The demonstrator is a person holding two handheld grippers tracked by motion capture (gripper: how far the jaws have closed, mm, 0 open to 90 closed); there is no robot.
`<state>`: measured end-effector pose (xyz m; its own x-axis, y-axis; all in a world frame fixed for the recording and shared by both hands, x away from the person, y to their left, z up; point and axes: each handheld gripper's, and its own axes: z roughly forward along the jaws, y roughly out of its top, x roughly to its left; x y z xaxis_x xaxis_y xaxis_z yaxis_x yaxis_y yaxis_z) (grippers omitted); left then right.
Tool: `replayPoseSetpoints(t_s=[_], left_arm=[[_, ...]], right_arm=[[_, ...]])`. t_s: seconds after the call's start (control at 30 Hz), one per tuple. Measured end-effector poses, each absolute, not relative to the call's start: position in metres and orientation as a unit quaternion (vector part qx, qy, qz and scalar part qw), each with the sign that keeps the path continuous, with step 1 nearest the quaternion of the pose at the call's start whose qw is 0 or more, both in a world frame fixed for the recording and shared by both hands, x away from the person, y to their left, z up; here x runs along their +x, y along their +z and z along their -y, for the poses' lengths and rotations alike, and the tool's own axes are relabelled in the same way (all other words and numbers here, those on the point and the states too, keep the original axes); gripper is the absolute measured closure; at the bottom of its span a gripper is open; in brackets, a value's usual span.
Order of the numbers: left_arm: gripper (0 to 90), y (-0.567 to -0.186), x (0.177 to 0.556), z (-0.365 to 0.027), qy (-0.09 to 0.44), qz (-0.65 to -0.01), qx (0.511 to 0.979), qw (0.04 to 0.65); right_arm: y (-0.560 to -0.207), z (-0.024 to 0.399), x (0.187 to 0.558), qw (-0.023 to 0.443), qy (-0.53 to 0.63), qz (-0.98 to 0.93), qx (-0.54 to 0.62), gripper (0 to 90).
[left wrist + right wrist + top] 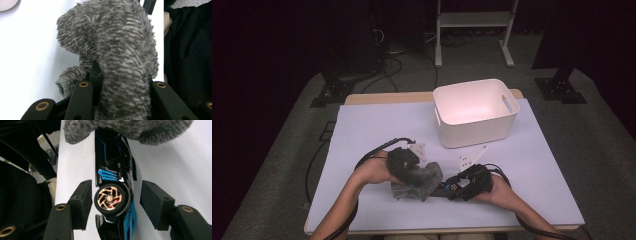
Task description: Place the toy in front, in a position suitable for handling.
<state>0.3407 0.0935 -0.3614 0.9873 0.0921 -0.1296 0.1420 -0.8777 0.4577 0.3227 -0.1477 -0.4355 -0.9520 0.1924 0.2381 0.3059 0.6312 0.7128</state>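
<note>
Left tool (120,100): clamped on fuzzy grey sock (117,50), draped ahead of jaws. Right tool (115,202): jaws apart, pads clear of toy car (115,185) lying btwn them on worktop (175,165). Risk: sock overlaps car's far end, lifting could drag car.

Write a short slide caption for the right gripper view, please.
Open right gripper straddling a black-and-blue toy car, grey fuzzy sock above.
</note>
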Motion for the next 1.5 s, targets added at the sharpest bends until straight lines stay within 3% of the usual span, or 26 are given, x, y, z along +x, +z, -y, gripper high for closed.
replayPoseSetpoints(t_s=[0.1,0.27,0.83,1.17,1.37,1.5], left_arm=[[67.1,-0.361,0.341,-0.093,-0.053,-0.061,0.968,0.239],[67.0,-0.361,0.341,-0.093,-0.053,-0.062,0.968,0.239],[66.3,-0.362,0.344,-0.107,-0.054,-0.075,0.965,0.243],[66.1,-0.369,0.344,-0.112,-0.061,-0.083,0.962,0.251],[66.4,-0.37,0.345,-0.11,-0.062,-0.087,0.961,0.255],[66.4,-0.371,0.346,-0.111,-0.063,-0.087,0.961,0.256]], right_arm=[[-0.436,0.142,0.321,0.058,-0.398,0.907,-0.128,43.1],[-0.441,0.131,0.322,0.037,-0.377,0.918,-0.119,53.5],[-0.441,0.131,0.32,0.008,-0.375,0.921,-0.103,57.0],[-0.44,0.136,0.322,0.019,-0.369,0.923,-0.109,57.1],[-0.429,0.127,0.326,0.033,-0.353,0.929,-0.107,47.9],[-0.422,0.111,0.328,0.029,-0.328,0.939,-0.095,47.9]])
